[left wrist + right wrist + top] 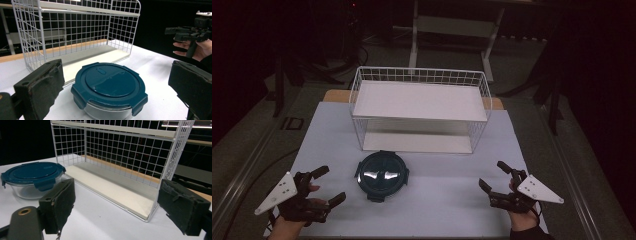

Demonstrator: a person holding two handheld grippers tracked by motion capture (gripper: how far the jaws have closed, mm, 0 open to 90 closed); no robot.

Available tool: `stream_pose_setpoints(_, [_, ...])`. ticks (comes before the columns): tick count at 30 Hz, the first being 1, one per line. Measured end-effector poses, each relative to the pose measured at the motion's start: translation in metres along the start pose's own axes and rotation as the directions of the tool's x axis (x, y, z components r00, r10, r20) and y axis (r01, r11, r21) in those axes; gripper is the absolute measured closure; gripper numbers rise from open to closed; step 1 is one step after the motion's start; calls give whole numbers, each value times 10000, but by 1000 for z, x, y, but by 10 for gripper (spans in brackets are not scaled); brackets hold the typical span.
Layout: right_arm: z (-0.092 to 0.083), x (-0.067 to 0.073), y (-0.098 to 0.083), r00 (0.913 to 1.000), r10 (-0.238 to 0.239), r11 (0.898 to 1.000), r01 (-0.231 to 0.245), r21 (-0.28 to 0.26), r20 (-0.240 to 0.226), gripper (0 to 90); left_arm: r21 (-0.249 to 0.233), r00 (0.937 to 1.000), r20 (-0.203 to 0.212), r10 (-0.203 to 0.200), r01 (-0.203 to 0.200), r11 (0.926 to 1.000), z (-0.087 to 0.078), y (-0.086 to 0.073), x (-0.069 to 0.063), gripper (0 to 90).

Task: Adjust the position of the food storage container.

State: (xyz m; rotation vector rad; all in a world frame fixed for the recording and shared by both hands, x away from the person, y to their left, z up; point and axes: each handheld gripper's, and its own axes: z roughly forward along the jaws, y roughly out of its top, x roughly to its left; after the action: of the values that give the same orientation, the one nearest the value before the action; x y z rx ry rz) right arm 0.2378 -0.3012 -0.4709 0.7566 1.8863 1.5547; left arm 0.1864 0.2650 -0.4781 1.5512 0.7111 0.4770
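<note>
Round lidded container [382,175] sits flat, lid up, before the rack [419,111]

Teal lid, white wire, black fingers

The container [382,175] has a dark teal lid over clear glass; at its 12 o'clock the rack [419,107] is white grid wire with cream shelves. The surface [452,200] is pale lavender-white, both grippers' fingers [41,87] black, their top plates [276,193] light grey.

A round glass container [109,91] with a clipped teal lid sat upright ahead of the left gripper's [326,186] spread jaws; nearer the left-hand one.
</note>
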Motion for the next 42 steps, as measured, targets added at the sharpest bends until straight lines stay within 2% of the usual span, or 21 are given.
stream_pose_setpoints(4, [0,0,0,10000,-44,10000,44,-35,2,146,-42,10000,-43,24,-24,10000,-1,2,-1,5])
stream_pose_setpoints(7, [0,1,1,10000,-1,10000,1,1,23,146,-196,9993,241,-271,275,9994,-1,6,-3,4])
stream_pose_setpoints(10, [0,1,1,10000,69,10000,-69,29,17,146,-94,9994,279,-181,184,9998,1,11,-5,5])
stream_pose_setpoints(13, [0,2,1,10000,41,10000,-41,13,35,146,12,9994,254,245,-246,9997,1,23,-4,5])
stream_pose_setpoints(17, [-1,2,2,10000,12,10000,-12,-13,52,146,141,9998,175,-15,13,9999,0,30,0,5])
stream_pose_setpoints(19, [-1,2,3,10000,27,10000,-27,-67,54,146,310,9998,209,-68,61,9995,0,37,5,5])
stream_pose_setpoints(20, [-1,3,2,10000,36,10000,-36,-40,51,146,721,9994,201,-264,249,9971,2,40,9,5])
stream_pose_setpoints(21, [-1,3,2,10000,49,10000,-48,-26,41,146,721,9994,201,-264,249,9971,2,40,9,5])
stream_pose_setpoints(22, [-1,3,2,10000,57,10000,-57,0,23,146,1234,9996,4,-287,284,9920,5,42,12,5])
stream_pose_setpoints(26, [0,3,2,10000,62,10000,-62,2,-10,146,1644,9997,209,-142,106,9863,11,43,21,5])
stream_pose_setpoints(28, [0,3,2,10000,83,10000,-83,15,-5,146,1710,9998,175,-12,-18,9853,13,41,27,71])
stream_pose_setpoints(31, [0,3,2,9999,105,9999,-105,14,-16,146,1888,9998,202,-73,34,9820,16,39,34,167])
stream_pose_setpoints(32, [0,3,2,9999,113,9999,-112,10,-26,146,2080,9998,162,-93,57,9781,19,35,42,222])
stream_pose_setpoints(34, [0,3,2,9999,108,9999,-108,10,-41,146,2215,9998,166,-119,80,9751,21,33,45,323])
stream_pose_setpoints(35, [0,3,2,9999,108,9999,-108,10,-41,146,2303,9998,139,-143,107,9731,23,30,49,323])
stream_pose_setpoints(36, [0,3,1,9999,130,9999,-130,19,-66,146,2581,9997,38,-248,229,9659,27,26,56,428])
stream_pose_setpoints(37, [0,3,1,9999,136,9999,-136,22,-69,146,2739,9996,-29,-269,267,9614,29,23,59,463])
stream_pose_setpoints(38, [0,3,1,9999,138,9999,-137,21,-80,146,2739,9996,-29,-269,267,9614,29,23,59,526])
stream_pose_setpoints(40, [0,3,1,9999,129,9999,-128,22,-86,146,3225,9992,-281,-274,350,9459,35,18,64,553])
stream_pose_setpoints(41, [0,3,1,9998,146,9999,-146,29,-93,147,3650,9987,-410,-300,430,9300,40,12,67,635])
stream_pose_setpoints(42, [1,3,1,9998,161,9999,-161,17,-105,146,3874,9985,-478,-280,444,9208,43,9,68,655])
